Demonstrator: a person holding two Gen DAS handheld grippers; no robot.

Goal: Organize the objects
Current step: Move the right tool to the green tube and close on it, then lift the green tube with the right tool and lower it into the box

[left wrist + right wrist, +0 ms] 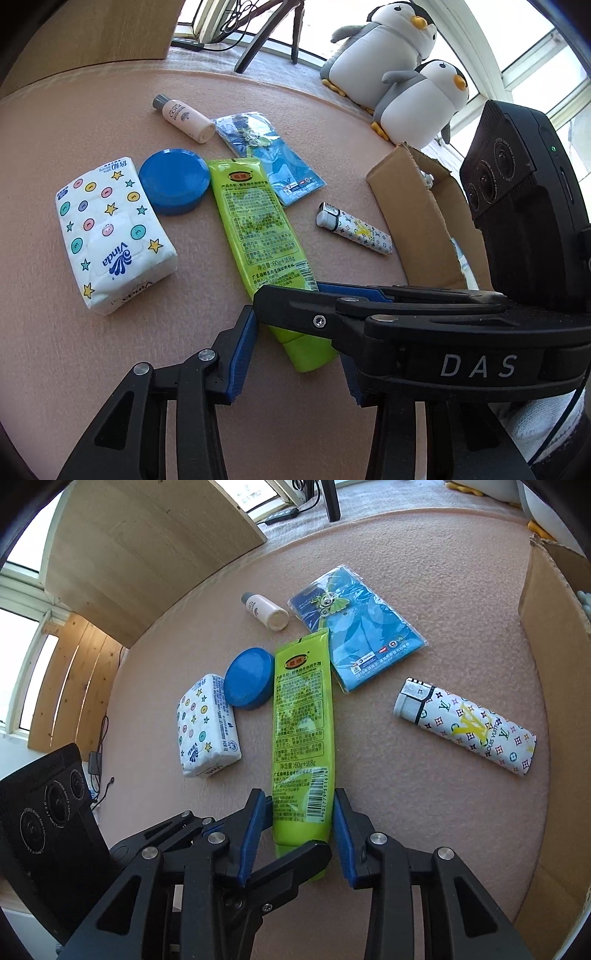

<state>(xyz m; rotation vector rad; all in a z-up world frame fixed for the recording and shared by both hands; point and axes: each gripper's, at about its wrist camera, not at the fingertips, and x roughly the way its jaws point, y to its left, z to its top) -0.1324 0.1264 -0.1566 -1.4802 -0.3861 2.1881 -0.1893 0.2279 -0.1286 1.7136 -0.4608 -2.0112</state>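
A green tube (pixel 303 716) lies lengthwise on the pink felt table (pixel 424 812), cap end toward me. My right gripper (pixel 303 812) straddles that end, its blue pads touching both edges of the tube. My left gripper (pixel 299 354) is open, and the tube's cap end (pixel 310 350) lies between its fingers. The right gripper (pixel 288 295) crosses just in front of the left. Around the tube lie a tissue pack (pixel 114 236), a blue round tin (pixel 173 181), a small bottle (pixel 184 118), a blue card packet (pixel 269 158) and a patterned lighter (pixel 354 229).
An open cardboard box (pixel 417 214) stands on the right side of the table, just past the lighter (pixel 465 727). Two plush penguins (pixel 406 66) sit behind it by the window. A wooden board (pixel 147 554) leans at the far left.
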